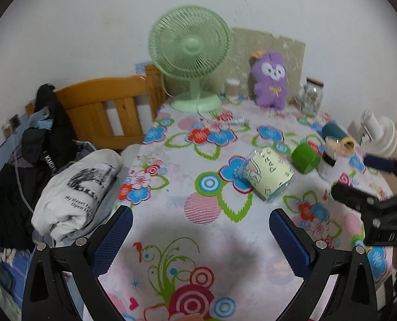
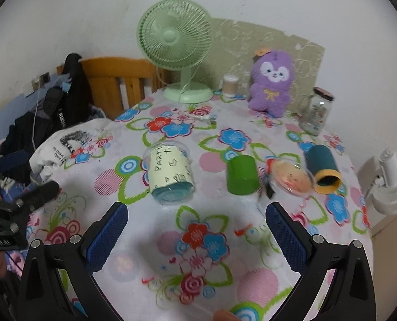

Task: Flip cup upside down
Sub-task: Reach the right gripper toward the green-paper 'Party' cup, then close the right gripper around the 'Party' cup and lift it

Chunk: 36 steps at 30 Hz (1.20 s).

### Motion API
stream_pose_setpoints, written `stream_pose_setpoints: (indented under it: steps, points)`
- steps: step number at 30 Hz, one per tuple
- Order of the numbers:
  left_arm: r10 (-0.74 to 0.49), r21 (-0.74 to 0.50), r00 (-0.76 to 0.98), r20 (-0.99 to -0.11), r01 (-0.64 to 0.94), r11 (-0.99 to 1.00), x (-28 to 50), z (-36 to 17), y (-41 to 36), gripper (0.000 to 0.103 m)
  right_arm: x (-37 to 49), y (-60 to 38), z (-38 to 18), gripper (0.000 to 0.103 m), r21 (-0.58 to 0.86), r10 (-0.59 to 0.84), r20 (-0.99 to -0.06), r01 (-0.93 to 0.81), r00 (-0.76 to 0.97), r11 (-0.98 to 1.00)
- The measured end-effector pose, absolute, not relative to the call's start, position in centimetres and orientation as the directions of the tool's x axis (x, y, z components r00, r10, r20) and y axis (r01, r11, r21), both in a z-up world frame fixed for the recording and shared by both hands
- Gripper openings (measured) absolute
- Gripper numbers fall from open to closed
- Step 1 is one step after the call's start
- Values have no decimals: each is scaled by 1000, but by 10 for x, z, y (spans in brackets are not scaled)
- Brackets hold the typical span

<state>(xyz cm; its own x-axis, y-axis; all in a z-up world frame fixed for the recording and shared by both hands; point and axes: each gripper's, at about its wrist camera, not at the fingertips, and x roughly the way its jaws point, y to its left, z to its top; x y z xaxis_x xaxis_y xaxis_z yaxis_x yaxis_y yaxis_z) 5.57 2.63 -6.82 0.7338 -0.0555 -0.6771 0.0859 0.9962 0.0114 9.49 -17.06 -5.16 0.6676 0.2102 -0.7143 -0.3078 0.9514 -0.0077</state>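
A clear plastic cup [image 1: 269,177] with a pale printed sleeve lies on its side on the flowered tablecloth; it also shows in the right wrist view [image 2: 170,175]. To its right lie a green cup [image 2: 241,175], a clear cup with an orange inside [image 2: 292,180] and a teal cup with a yellow rim [image 2: 323,168], all on their sides. My left gripper [image 1: 199,238] is open and empty, hovering in front of the sleeved cup. My right gripper [image 2: 197,236] is open and empty, in front of the row of cups.
A green desk fan [image 2: 175,48], a purple plush toy [image 2: 272,83], a glass jar [image 2: 317,112] and a small container [image 2: 230,85] stand along the far edge. Folded clothes [image 1: 75,190] and a wooden headboard [image 1: 110,107] lie left of the table. A white fan [image 2: 390,182] stands right.
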Motion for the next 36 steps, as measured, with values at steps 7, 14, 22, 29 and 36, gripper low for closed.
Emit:
stream_pose_setpoints:
  steps: [7, 14, 22, 29, 36]
  points:
    - [-60, 82, 681, -730, 174, 981, 99, -87, 22, 103, 142, -143, -71, 103, -8, 244, -775, -395, 583, 919]
    - [-22, 149, 619, -785, 223, 963, 128, -105, 21, 103, 180, -123, -92, 102, 8, 256, -834, -453, 490, 892]
    - [11, 181, 610, -793, 219, 959, 124, -112, 25, 103, 206, -115, -120, 66, 25, 229, -890, -459, 394, 888]
    - [-6, 173, 615, -788, 230, 958, 111, -108, 18, 103, 193, -125, -108, 64, 56, 266, -864, -443, 427, 895]
    - [-77, 108, 648, -758, 241, 964, 75, -98, 4, 103, 138, -169, -81, 64, 104, 292, -822, -376, 488, 921]
